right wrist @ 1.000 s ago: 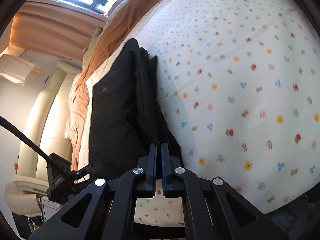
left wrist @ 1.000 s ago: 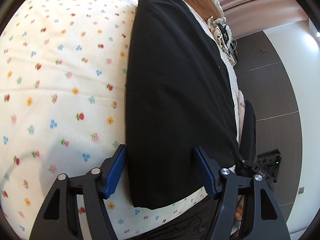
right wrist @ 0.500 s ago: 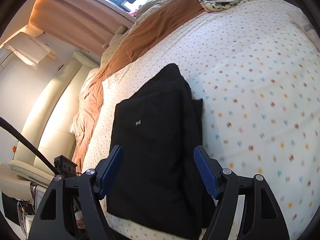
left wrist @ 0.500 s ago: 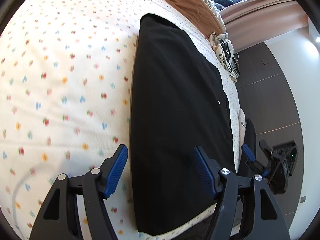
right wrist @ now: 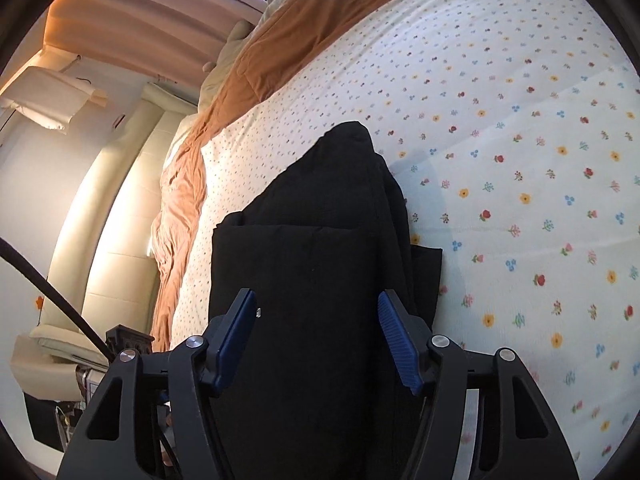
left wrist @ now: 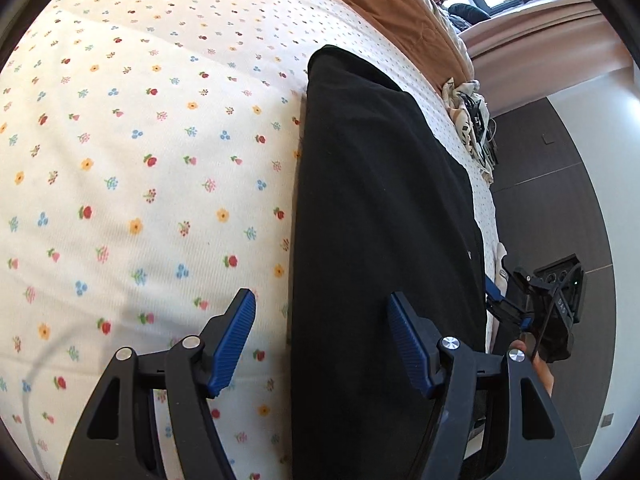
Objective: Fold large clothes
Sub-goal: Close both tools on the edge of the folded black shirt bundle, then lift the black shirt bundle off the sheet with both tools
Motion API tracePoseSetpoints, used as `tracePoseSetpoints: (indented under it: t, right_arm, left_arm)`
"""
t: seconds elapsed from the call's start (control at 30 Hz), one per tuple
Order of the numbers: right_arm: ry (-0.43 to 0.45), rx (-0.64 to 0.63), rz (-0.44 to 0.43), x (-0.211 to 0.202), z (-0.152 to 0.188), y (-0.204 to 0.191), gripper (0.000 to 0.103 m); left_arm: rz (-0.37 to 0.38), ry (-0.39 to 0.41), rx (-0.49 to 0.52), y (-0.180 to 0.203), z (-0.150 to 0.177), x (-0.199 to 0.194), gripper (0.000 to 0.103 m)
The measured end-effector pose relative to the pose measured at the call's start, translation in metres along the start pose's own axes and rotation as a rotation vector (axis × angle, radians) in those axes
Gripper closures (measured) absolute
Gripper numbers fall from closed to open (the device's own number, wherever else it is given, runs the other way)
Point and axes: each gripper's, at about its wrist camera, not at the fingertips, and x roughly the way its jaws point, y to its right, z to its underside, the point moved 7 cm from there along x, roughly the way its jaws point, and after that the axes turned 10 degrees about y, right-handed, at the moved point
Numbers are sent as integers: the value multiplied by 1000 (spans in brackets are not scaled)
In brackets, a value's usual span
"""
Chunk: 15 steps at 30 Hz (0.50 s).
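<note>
Floral bedsheet (left wrist: 140, 160) beneath both angled-down, unclamped tools.

Count by kind. Black garment (left wrist: 384, 216): one, folded into a long strip; in the right wrist view its layers step at the right edge, at least two. Floral bed sheet (left wrist: 140, 140): one. Orange-brown blanket (right wrist: 288, 52): one, with one pale green-beige cover beside it. Patterned fabric bundle (left wrist: 468, 116) at the bed edge: one, though it may be more than one item; the view there is small. Grippers: two, the left gripper (left wrist: 320, 340) and the right gripper (right wrist: 316, 332), each with two blue-padded fingers, four in all. Curtain (right wrist: 140, 24): one. Cream padded headboard panels (right wrist: 120, 216): two visible.
</note>
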Motion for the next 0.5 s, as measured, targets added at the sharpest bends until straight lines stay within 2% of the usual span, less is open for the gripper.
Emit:
tracePoseSetpoints:
  t: [0.1, 0.17, 0.33, 0.37, 0.4, 0.47, 0.5]
  right_arm:
    - [-7, 7, -28, 6, 2, 5, 43]
    - [-14, 25, -57, 9, 3, 6, 54]
    - [-33, 48, -99, 27, -4, 7, 54]
    - [-35, 60, -104, 31, -5, 10, 57]
    - [-38, 76, -108, 36, -6, 14, 61]
    - [-33, 108, -100, 44, -9, 21, 87]
    - [-24, 113, -99, 44, -11, 23, 92]
  left_arm:
    - [5, 2, 6, 3, -8, 7, 35]
    - [6, 7, 18, 7, -13, 12, 34]
    - [8, 15, 32, 19, -30, 28, 35]
    - [8, 16, 38, 21, -34, 32, 34]
    - [5, 16, 43, 23, -36, 36, 35]
    - [-4, 12, 55, 28, -42, 42, 35]
    - [-9, 10, 59, 30, -43, 45, 35]
